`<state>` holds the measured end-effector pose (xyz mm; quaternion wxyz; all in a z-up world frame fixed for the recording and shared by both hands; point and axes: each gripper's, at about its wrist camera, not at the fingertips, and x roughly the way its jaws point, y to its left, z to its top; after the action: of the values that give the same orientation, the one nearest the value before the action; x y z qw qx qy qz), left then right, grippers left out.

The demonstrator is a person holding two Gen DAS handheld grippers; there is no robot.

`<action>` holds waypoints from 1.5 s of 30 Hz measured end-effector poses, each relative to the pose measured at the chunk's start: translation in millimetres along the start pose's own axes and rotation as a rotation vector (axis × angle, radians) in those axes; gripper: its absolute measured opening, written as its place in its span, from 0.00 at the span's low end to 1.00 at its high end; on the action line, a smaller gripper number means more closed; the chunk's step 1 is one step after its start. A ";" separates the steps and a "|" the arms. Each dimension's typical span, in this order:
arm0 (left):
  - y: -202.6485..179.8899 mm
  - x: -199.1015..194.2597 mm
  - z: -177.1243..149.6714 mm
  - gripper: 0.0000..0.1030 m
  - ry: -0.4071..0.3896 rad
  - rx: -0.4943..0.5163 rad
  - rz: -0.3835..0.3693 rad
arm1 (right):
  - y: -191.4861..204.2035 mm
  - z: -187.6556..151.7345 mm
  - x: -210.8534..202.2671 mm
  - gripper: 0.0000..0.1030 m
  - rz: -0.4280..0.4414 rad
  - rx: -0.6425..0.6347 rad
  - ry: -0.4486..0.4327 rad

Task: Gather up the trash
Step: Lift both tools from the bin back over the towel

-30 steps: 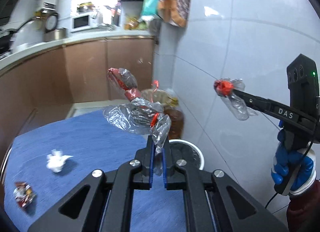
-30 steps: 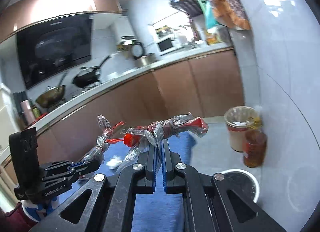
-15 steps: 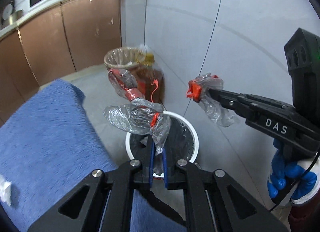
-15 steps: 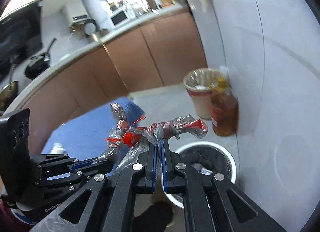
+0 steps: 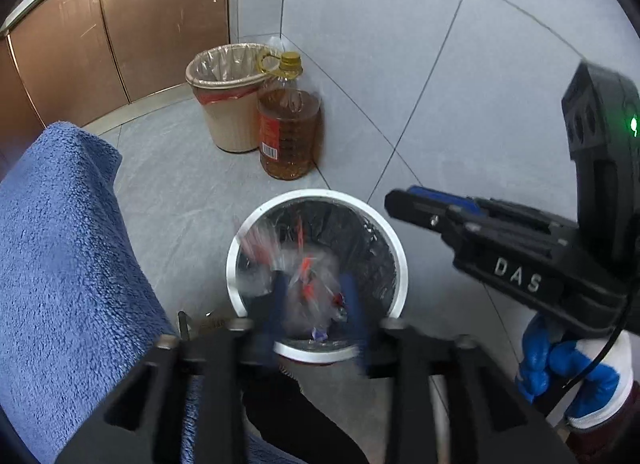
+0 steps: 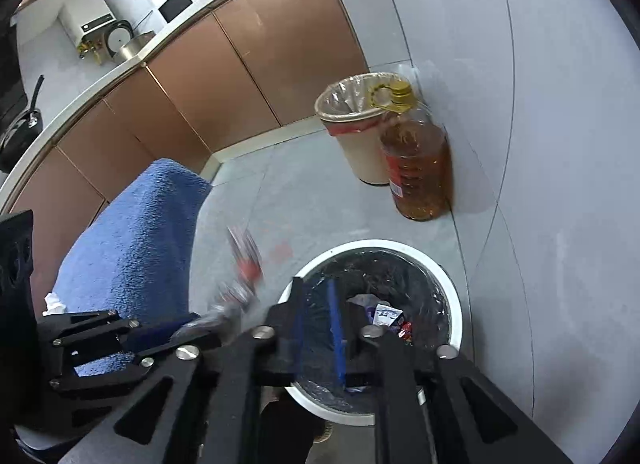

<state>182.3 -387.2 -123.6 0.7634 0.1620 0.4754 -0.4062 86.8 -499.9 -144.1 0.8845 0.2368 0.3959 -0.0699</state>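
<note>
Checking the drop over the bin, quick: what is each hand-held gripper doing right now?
Left hand-held gripper: just opened, blurred wrapper falling free between its jaws.
Right hand-held gripper: just opened, nothing held.

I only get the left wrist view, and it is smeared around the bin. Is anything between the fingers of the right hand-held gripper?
Observer: No. The right wrist view looks straight along the right hand-held gripper. Its jaws have just been opening, and nothing is between them.
Operator: What lies inside the white bin?
Observer: A small white-and-blue carton lies on the black liner of the white bin.
Operator: Any trash outside it?
Observer: A crumpled white tissue lies on the blue cloth.
</note>
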 end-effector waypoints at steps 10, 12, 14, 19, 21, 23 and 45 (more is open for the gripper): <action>5.4 -36.5 -8.9 0.45 -0.074 -0.048 -0.008 | 19.8 9.9 -22.5 0.27 -0.018 -0.029 -0.067; 11.7 -50.9 -12.0 0.45 -0.101 -0.069 -0.010 | 25.7 10.9 -30.7 0.27 -0.015 -0.035 -0.080; 18.5 -67.8 -18.7 0.45 -0.124 -0.088 -0.005 | 33.2 10.9 -40.6 0.27 -0.012 -0.046 -0.093; 42.4 -116.6 -47.1 0.45 -0.186 -0.152 0.022 | 57.3 11.6 -63.9 0.27 0.005 -0.082 -0.122; 51.4 -137.5 -59.3 0.45 -0.217 -0.182 0.045 | 68.4 11.3 -75.5 0.30 0.015 -0.100 -0.141; 61.4 -156.4 -70.7 0.45 -0.244 -0.216 0.069 | 80.5 10.5 -88.0 0.32 0.021 -0.121 -0.162; 144.3 -385.3 -233.7 0.58 -0.569 -0.485 0.392 | 241.2 -15.6 -200.3 0.54 0.240 -0.458 -0.325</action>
<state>71.2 29.6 70.9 0.9431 -0.0535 0.2876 -0.1581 15.9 -293.5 81.5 0.9686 0.0622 0.2238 0.0892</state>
